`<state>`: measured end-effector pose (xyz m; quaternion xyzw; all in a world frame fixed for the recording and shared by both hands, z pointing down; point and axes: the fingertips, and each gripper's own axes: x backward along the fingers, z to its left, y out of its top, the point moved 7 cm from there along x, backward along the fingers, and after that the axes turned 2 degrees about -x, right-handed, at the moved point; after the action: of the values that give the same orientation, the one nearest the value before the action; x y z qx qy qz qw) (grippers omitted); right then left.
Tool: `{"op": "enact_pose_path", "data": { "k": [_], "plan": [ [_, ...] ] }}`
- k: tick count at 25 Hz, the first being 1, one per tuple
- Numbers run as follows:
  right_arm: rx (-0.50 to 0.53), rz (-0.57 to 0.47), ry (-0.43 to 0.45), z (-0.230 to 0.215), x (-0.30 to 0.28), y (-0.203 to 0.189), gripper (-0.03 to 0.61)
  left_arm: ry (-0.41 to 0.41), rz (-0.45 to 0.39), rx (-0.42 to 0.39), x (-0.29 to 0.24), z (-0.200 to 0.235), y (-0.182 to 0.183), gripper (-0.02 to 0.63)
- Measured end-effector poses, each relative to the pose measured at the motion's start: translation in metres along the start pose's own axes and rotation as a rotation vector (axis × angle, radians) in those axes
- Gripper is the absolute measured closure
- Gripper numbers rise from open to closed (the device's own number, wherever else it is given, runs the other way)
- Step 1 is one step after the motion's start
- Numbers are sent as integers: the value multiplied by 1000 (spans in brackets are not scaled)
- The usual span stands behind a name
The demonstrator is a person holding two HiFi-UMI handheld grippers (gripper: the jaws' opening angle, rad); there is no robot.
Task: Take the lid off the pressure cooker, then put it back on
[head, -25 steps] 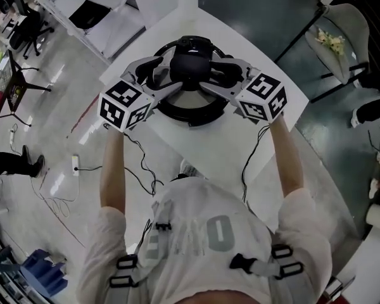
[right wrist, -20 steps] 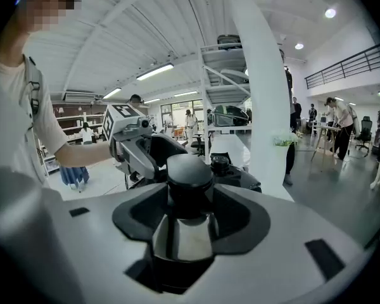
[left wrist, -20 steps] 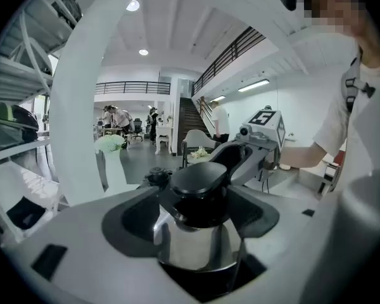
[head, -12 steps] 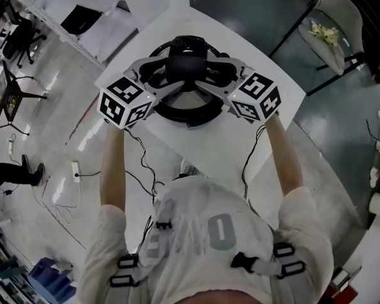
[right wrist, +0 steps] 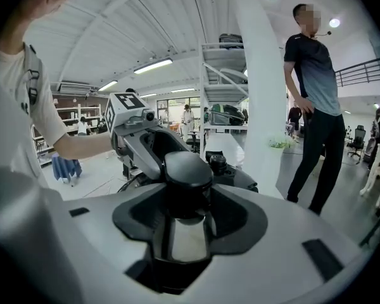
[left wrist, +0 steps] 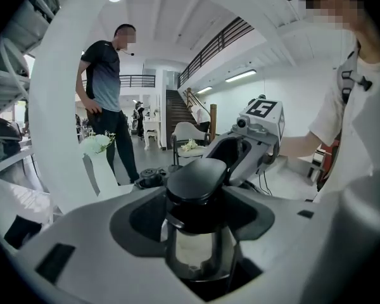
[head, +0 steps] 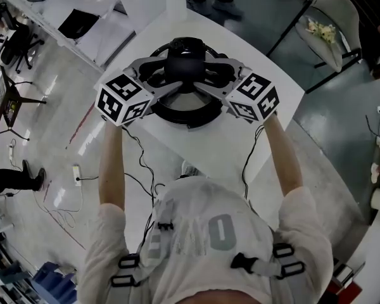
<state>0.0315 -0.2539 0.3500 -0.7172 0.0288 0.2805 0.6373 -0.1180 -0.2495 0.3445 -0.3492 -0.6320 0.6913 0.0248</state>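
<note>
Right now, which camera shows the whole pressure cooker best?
The head view. Looking down, it shows the pressure cooker as a round black ring on the white table. The left and right gripper views sit too close: they show mostly its knob and a bit of lid.

Large open laboratory hall: polished floor (head: 342,144) with trailing cables (head: 50,201), office chairs (head: 16,24), high white ceiling (right wrist: 145,30) with strip lights (right wrist: 153,66), staircase (left wrist: 177,109), railed gallery (left wrist: 218,40), white work surface (head: 202,143).
</note>
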Motion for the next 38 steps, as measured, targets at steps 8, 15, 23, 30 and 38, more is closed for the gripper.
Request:
{"op": "enact_pose_path", "data": {
  "k": [8, 15, 23, 30, 38],
  "plan": [
    [14, -9, -21, 2, 3, -2, 368, -25, 25, -24, 0, 0, 2, 353],
    [23, -52, -34, 7, 11, 10, 370, -10, -16, -65, 11, -3, 15, 356],
    [63, -80, -69, 18, 25, 33, 370, 2, -52, -124, 28, -9, 37, 354],
    [83, -83, -116, 33, 38, 46, 370, -12, -87, -163, 40, -18, 50, 354],
    [91, -110, -198, 66, 79, 41, 370, -51, -115, -239, 45, -61, 68, 354]
  ]
}}
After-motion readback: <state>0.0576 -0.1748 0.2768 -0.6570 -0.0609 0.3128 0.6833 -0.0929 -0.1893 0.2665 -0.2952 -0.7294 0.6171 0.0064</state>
